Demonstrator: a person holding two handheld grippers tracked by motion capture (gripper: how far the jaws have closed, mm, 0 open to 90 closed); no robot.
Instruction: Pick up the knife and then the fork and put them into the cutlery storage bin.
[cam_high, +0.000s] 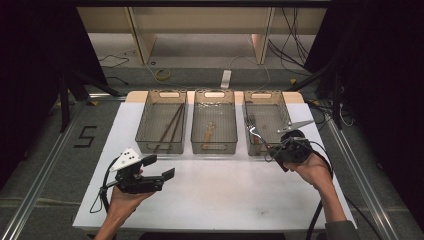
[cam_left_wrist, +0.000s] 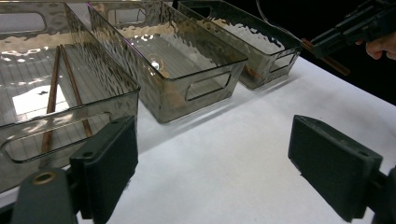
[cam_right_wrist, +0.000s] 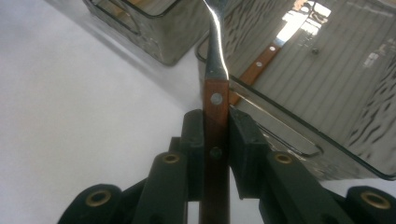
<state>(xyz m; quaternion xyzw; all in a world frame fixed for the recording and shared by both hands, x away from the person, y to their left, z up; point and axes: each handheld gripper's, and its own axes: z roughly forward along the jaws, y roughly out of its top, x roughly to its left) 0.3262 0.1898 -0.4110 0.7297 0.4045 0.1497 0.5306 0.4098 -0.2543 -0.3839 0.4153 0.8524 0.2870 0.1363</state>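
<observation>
Three bins (cam_high: 214, 145) across table's (cam_high: 220, 195) far half

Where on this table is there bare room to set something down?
The white table is bare in front of the three bins, between the left gripper and the right gripper. The back is crowded: left bin, middle bin, right bin nearly side by side.

Three smoky grey translucent bins with rippled walls (cam_high: 162, 121) (cam_high: 214, 120) (cam_high: 266, 117) sit on a white bench (cam_high: 215, 195). Dark brown chopsticks (cam_high: 170, 126) lie in the left bin. The matte black right claw (cam_right_wrist: 216, 140), brass-coloured rivets on its arms, grips a fork (cam_right_wrist: 215, 93) with a reddish-brown wooden handle, silver rivets and a shiny steel neck. The left claw (cam_left_wrist: 212, 163) is black too, with a pale grey top plate.
</observation>
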